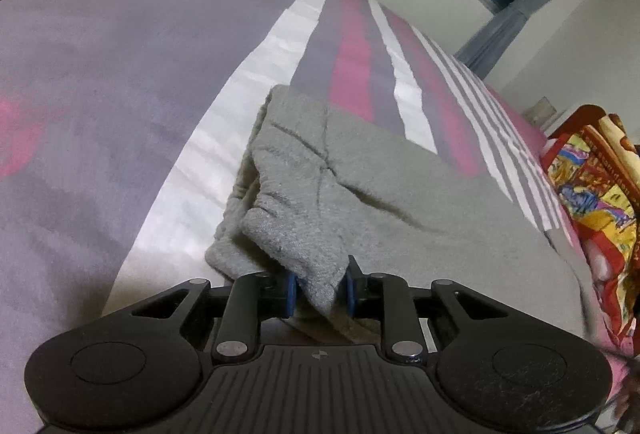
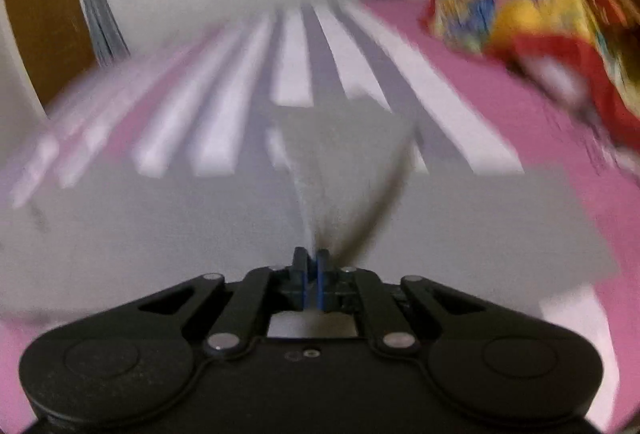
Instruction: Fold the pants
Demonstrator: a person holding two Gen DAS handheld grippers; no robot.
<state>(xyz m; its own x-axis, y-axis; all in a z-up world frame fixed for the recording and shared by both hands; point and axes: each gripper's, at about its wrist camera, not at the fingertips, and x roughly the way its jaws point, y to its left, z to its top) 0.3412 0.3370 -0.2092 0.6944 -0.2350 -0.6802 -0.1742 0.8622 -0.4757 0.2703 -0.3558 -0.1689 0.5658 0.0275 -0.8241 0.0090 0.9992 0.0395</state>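
Grey fleece pants (image 1: 360,173) lie on a bed, partly doubled over on themselves at the near end. My left gripper (image 1: 320,274) is shut on a lifted flap of the grey cloth, which hangs between its blue pads (image 1: 291,292). The right wrist view is blurred by motion. There the pants (image 2: 200,218) spread wide across the bed, and a ridge of cloth rises in a tent to my right gripper (image 2: 311,258). Its fingers stand almost together, pinching that grey fabric at the tips.
The bed sheet (image 1: 100,73) is striped in grey, pink and white. A bright red and yellow patterned blanket (image 1: 592,185) is piled at the right edge of the bed, the same blanket (image 2: 520,5) showing at upper right. Curtains (image 1: 500,29) and a wall stand beyond the bed.
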